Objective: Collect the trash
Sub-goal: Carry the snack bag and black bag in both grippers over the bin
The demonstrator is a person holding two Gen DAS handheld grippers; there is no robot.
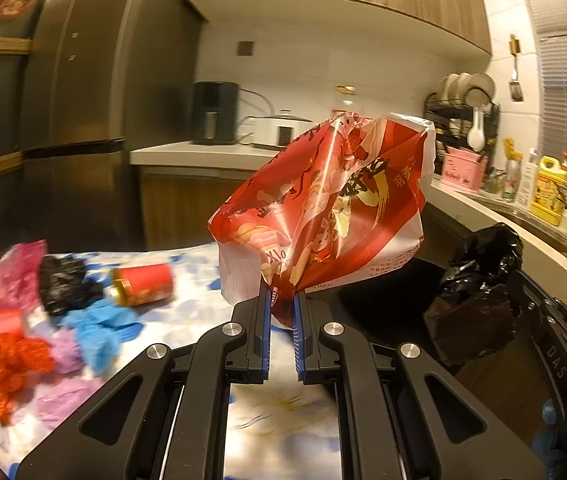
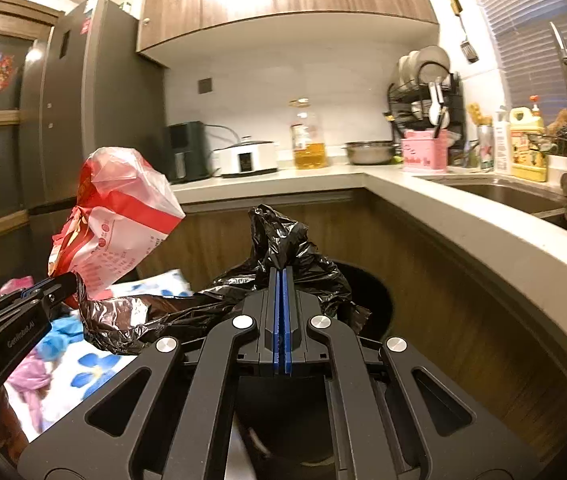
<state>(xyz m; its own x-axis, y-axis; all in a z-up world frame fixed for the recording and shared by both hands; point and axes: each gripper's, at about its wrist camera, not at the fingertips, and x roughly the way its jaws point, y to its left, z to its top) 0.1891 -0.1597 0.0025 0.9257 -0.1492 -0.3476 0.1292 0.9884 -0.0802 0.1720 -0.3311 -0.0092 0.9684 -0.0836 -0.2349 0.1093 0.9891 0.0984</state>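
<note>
We have the red-and-white wrapper [image 1: 323, 204] pinched at its lower corner in the left hand-held gripper [image 1: 282, 304], jaws clenched on the plastic, the crumpled bulk standing up ahead of the fingertips. The right hand-held gripper [image 2: 282, 280] is clamped tight on a fold of the black trash bag [image 2: 283, 248], lifting its rim over the dark bin [image 2: 375, 304] just beyond it.

To do this step well, we judge we should carry the wrapper rightward over the bag's mouth, get the bulk well past the rim, and only then let go; the wrapper is light and springy, so it may catch on the edge or drift. The right side should hold the bag taut and open.

To the left of the left hand-held gripper, on the flowered cloth [image 1: 187, 272], more trash waits: a red can [image 1: 143, 285] on its side, a black wad [image 1: 65, 286], blue plastic [image 1: 99, 328], red netting [image 1: 7, 352]. The slack bag film draped between the two grippers could foul the drop
</note>
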